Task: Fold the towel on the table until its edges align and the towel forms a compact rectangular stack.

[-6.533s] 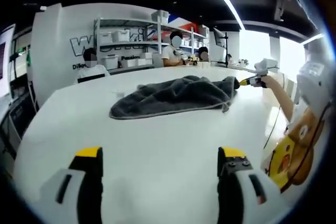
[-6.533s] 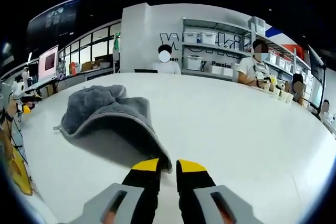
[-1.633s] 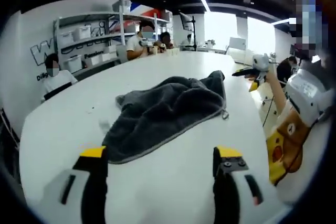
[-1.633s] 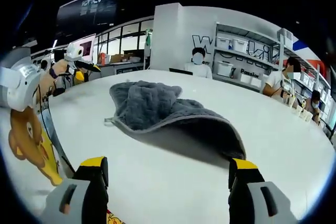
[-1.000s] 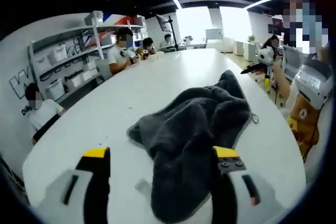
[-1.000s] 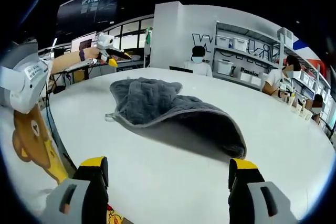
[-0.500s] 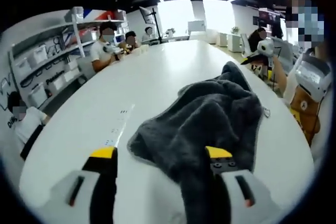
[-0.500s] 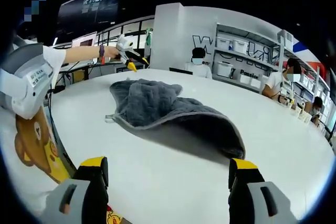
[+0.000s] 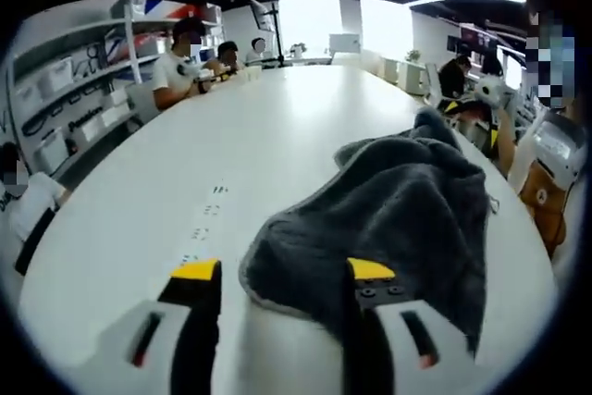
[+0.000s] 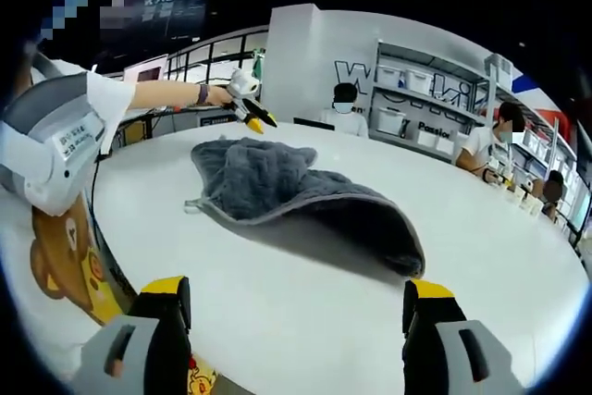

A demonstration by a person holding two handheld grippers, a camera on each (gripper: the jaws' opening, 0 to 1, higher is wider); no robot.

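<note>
Grey towel is lying rumpled; left gripper, jaws parted narrowly, should be pinching the twelve-o'clock hem; right gripper is waiting wide.

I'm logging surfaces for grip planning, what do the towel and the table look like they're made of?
Towel: dark grey plush fabric, probably microfiber or terry; fuzzy nap, soft folds, lighter stitched hem. Table: smooth white top, likely laminate; slight sheen.

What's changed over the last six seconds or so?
The right gripper let go of the towel corner it was pinching and now sits open, back from it. The left gripper came in close to the towel's far end, open. The towel stayed crumpled on the table, unfolded.
</note>
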